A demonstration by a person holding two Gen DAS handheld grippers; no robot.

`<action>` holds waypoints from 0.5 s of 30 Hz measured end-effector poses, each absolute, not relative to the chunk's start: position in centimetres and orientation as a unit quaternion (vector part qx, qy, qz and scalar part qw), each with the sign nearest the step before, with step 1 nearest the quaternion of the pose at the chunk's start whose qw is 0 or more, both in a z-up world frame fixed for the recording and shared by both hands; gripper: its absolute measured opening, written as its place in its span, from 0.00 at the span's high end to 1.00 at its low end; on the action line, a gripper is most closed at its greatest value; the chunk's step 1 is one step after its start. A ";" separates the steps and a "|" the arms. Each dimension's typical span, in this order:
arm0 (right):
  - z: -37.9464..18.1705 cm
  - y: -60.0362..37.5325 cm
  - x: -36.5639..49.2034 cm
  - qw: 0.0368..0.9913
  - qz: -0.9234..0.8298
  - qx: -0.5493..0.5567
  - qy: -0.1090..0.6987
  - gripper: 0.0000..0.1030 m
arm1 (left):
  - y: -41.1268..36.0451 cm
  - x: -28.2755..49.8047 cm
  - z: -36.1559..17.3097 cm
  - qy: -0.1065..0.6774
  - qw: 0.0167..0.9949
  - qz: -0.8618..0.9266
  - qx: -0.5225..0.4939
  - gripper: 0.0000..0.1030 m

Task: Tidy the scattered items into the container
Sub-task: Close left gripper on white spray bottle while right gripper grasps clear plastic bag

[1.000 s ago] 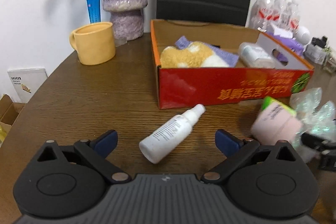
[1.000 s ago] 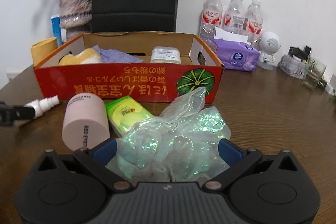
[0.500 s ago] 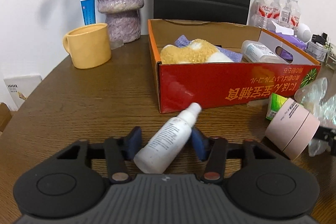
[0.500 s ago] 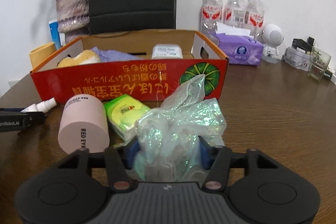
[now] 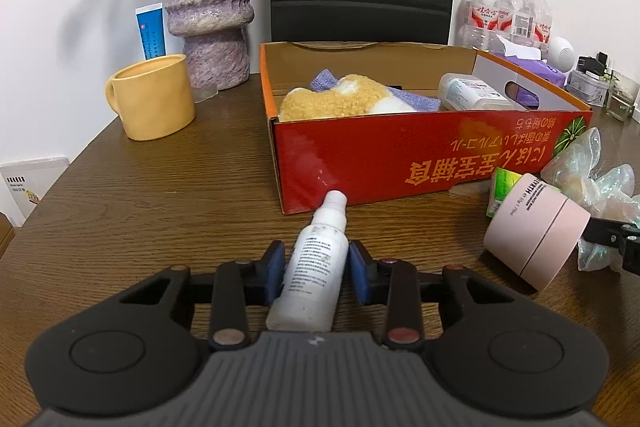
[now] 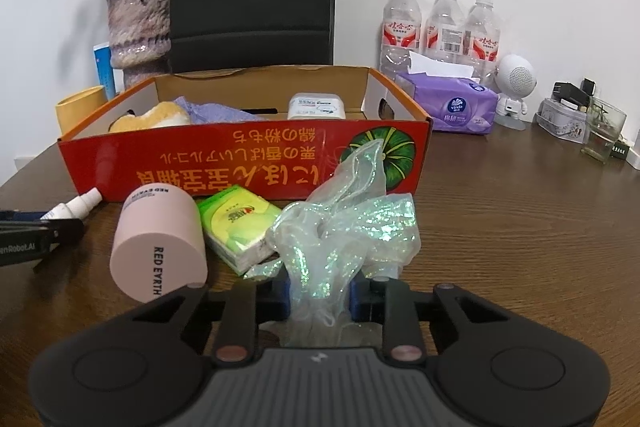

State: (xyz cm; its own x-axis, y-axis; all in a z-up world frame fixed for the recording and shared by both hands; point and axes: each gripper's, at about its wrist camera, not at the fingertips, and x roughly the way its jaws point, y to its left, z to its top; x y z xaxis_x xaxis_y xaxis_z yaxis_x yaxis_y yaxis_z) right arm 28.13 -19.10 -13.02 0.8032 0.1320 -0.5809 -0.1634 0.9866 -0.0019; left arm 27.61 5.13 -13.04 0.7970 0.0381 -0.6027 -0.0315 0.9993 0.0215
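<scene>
1. A pink jar (image 6: 160,239) and green tissue pack (image 6: 240,227) lie before the red box (image 6: 248,157), mid-desk.
2. The left gripper (image 5: 316,267) has just clamped the white spray bottle (image 5: 316,267).
3. The right gripper (image 6: 320,293) has just closed, pinching the iridescent bag (image 6: 348,227).

The box (image 5: 400,155) is red outside with orange lettering and a green melon picture, plain brown inside. The spray bottle (image 5: 316,267) is white with grey print. The jar (image 6: 160,239) is pale pink with black lettering. The tissue packet (image 6: 236,223) is green and yellow. The crumpled film (image 6: 348,231) shimmers iridescent green.
</scene>
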 end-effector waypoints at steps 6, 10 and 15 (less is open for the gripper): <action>-13.0 -19.0 28.0 0.950 0.077 -0.026 0.301 0.78 | 5.1 27.6 -13.0 0.318 0.948 0.023 0.005 0.66; -12.9 -19.2 28.0 0.951 0.075 -0.023 0.299 0.78 | 5.1 27.6 -13.0 0.318 0.948 0.028 0.002 0.66; -12.9 -19.0 27.9 0.952 0.072 -0.029 0.295 0.79 | 5.0 27.2 -13.0 0.317 0.947 0.042 -0.001 0.67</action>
